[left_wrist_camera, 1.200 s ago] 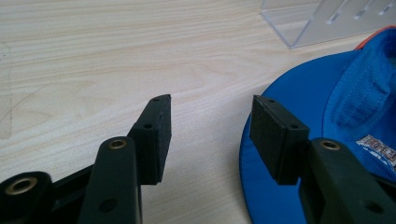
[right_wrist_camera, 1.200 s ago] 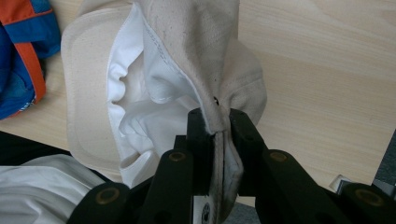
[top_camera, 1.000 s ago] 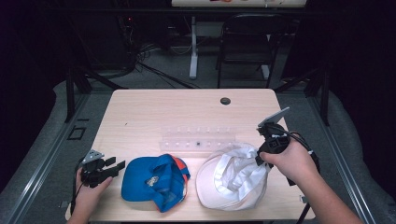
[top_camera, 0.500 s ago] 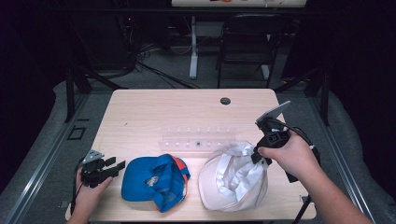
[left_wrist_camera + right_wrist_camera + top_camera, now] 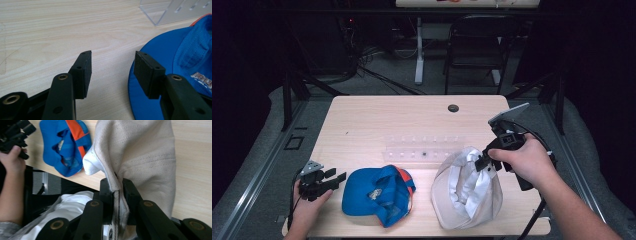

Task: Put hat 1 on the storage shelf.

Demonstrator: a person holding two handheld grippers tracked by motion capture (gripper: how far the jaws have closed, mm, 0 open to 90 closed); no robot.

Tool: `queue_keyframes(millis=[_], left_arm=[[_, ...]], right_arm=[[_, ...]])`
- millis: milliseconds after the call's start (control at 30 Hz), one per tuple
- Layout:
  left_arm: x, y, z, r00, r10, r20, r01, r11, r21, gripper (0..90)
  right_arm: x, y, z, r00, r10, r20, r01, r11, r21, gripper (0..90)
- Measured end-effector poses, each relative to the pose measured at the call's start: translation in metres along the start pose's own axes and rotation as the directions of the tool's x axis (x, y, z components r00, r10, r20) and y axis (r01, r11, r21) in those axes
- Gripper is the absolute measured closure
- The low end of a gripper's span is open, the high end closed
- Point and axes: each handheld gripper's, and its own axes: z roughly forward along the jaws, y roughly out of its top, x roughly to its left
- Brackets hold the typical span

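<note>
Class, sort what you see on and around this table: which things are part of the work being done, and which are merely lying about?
In the job:
- beige cap, clamped at its edge
- right gripper, shut on it
- left gripper, open beside the blue cap

Lying about:
- clear plastic rack
- folding chair

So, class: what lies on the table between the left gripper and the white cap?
In the high view, the blue cap lies between the left gripper and the white cap, which the right gripper pinches by its edge.
</note>
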Motion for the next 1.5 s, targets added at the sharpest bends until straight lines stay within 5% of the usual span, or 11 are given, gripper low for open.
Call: queue_keyframes(millis=[267,567,933,1500], left_arm=[[0.0,-0.001,0.001,1.0,-0.004,-0.002,0.004,0.9999,-0.016,49.2],[-0.001,0.0,0.0,1.0,0.003,-0.002,-0.003,1.0,0.001,49.2],[-0.001,0.0,0.0,0.9999,0.013,-0.003,-0.013,0.9999,-0.001,49.2],[0.0,0.0,0.0,1.0,0.008,0.0,-0.008,0.9999,-0.009,49.2]], right_arm=[[-0.005,0.001,-0.011,0.9933,0.05,-0.104,-0.052,0.999,-0.017,80.4],[-0.019,0.004,-0.023,0.9742,0.085,-0.209,-0.095,0.995,-0.036,80.4],[-0.016,0.014,-0.033,0.9286,0.083,-0.362,-0.123,0.988,-0.09,80.4],[0.004,0.036,-0.044,0.8909,0.056,-0.451,-0.136,0.98,-0.148,80.3]])
